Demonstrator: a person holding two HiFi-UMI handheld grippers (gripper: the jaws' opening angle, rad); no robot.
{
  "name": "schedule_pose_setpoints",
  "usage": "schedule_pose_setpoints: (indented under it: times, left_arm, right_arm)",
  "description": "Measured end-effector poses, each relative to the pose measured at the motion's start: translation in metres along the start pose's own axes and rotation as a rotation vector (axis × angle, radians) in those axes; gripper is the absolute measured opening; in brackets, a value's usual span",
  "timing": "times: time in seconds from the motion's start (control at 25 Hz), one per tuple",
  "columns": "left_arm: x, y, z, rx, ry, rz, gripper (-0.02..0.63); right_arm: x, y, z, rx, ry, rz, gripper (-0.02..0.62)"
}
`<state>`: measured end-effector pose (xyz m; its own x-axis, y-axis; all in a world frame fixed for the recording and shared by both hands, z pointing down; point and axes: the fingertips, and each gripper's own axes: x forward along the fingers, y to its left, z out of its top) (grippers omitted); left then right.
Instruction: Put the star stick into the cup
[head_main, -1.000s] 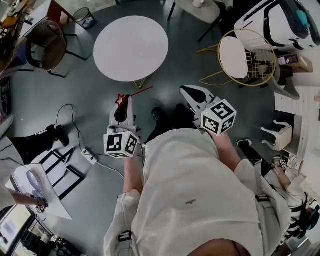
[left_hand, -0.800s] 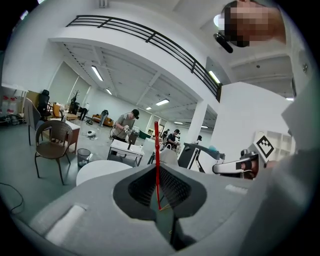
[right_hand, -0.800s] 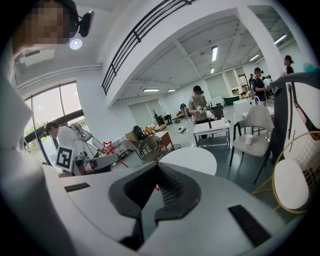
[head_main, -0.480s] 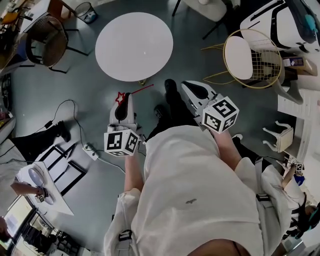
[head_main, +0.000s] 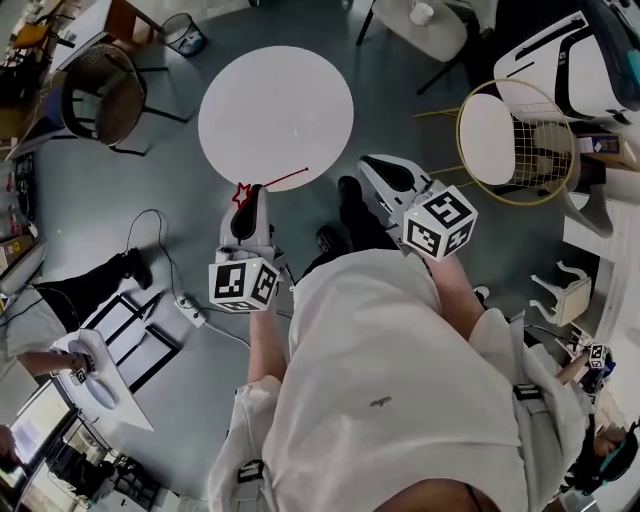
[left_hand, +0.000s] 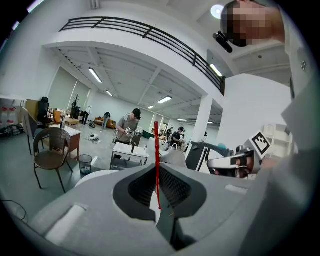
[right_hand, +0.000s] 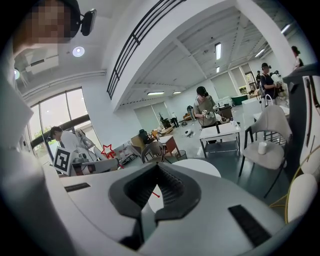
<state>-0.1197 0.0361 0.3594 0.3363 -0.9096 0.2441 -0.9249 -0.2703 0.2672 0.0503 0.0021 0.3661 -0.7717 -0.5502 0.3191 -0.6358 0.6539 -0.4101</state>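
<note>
The star stick (head_main: 268, 184) is thin and red, with a star outline at one end (head_main: 241, 195). My left gripper (head_main: 250, 196) is shut on it, and its shaft reaches out over the edge of the round white table (head_main: 275, 100). In the left gripper view the stick (left_hand: 156, 160) stands upright between the closed jaws of that gripper (left_hand: 158, 192). My right gripper (head_main: 374, 170) is shut and holds nothing; its own view (right_hand: 151, 196) shows the star (right_hand: 107, 150) off to the left. A small white cup (right_hand: 263, 147) stands on a farther grey table (head_main: 421, 13).
A gold wire chair (head_main: 505, 140) stands to the right and a wicker chair (head_main: 100, 100) to the far left. A bin (head_main: 186, 35) stands behind. Cables and a power strip (head_main: 190, 312) lie on the grey floor. People work at desks in the background.
I have stepped forward: the round white table has come closer, now right in front of both grippers. Both grippers keep the same pose, with the left still shut on the stick.
</note>
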Motion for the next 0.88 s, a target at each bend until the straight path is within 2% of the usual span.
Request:
schedule_pose_setpoints:
  times: [0.28, 0.6, 0.88]
  left_arm:
    - [0.040, -0.001, 0.018, 0.008, -0.009, 0.035, 0.023]
    - [0.070, -0.004, 0.025, -0.015, -0.022, 0.132, 0.023]
    - [0.078, -0.001, 0.019, -0.058, -0.018, 0.219, 0.023]
  right_arm:
    - [0.024, -0.039, 0.026, 0.001, -0.006, 0.037, 0.008]
    - [0.049, -0.068, 0.047, -0.021, 0.029, 0.133, 0.008]
    - [0.077, -0.079, 0.041, -0.016, 0.100, 0.197, 0.008]
